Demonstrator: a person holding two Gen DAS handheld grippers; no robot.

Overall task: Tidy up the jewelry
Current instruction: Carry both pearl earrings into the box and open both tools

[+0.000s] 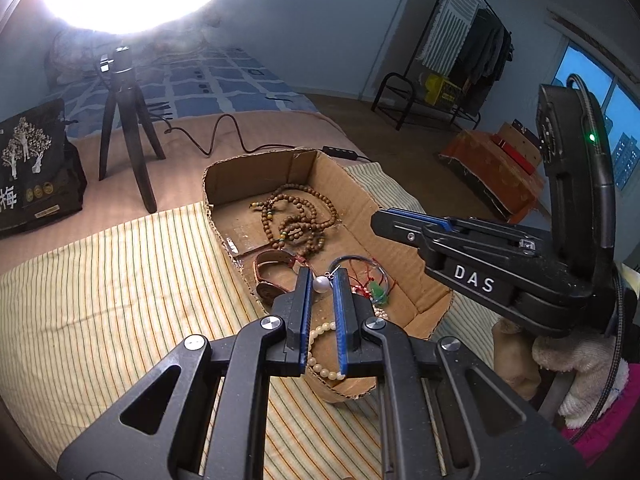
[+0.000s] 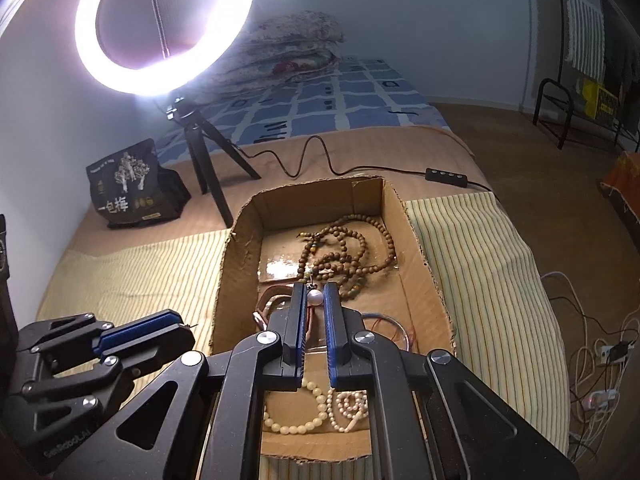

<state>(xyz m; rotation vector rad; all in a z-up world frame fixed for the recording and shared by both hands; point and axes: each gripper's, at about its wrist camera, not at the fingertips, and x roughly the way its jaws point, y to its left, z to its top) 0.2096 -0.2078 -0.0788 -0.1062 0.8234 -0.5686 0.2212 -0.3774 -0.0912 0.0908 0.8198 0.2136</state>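
The left tongs [image 1: 321,273] are clamped on a pearl earring [image 1: 322,284]. The right tongs [image 2: 315,286] pinch a second pearl earring [image 2: 315,298]. Both hang over a cardboard box [image 1: 248,168] on a striped cloth [image 1: 120,280]. Below the tongs in the box lie cream beads [image 1: 320,330]. Just beyond the tips are a leather strap [image 1: 272,268] and a green pendant [image 1: 377,290], then brown wooden beads [image 1: 298,220]. Far behind the box stands a ring light [image 2: 160,80].
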